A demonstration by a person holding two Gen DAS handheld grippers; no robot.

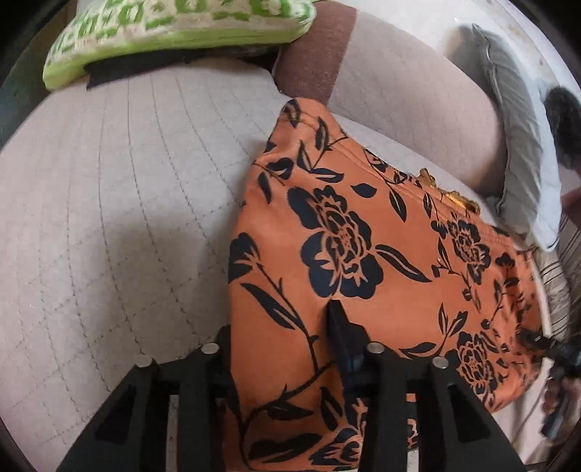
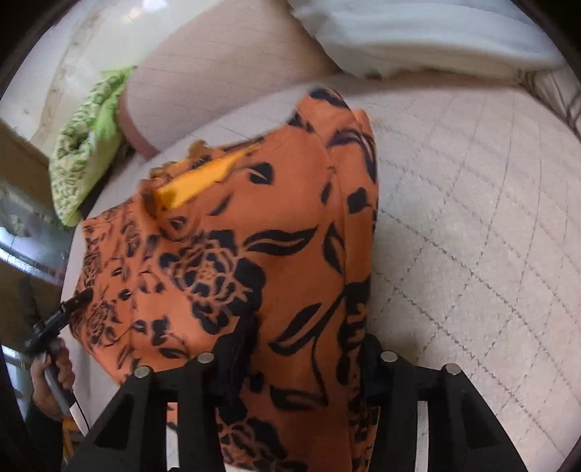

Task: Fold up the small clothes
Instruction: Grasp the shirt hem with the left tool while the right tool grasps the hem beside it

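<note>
An orange garment with a black flower print [image 1: 363, 247] lies on a quilted beige sofa seat [image 1: 120, 188]. My left gripper [image 1: 279, 326] is shut on its near left edge; one finger [image 1: 339, 326] lies on top of the cloth, the other is under the edge. In the right wrist view the same garment [image 2: 254, 254] is lifted and blurred, with a yellow tag [image 2: 196, 185] near its far edge. My right gripper [image 2: 301, 337] is shut on the garment's near right edge. The other gripper shows at the left [image 2: 69, 308].
A green and white patterned cushion [image 1: 174, 36] lies at the back left of the sofa. A grey pillow [image 1: 519, 156] leans at the right, seen as white in the right wrist view [image 2: 417, 32]. The sofa backrest [image 1: 406, 90] rises behind the garment.
</note>
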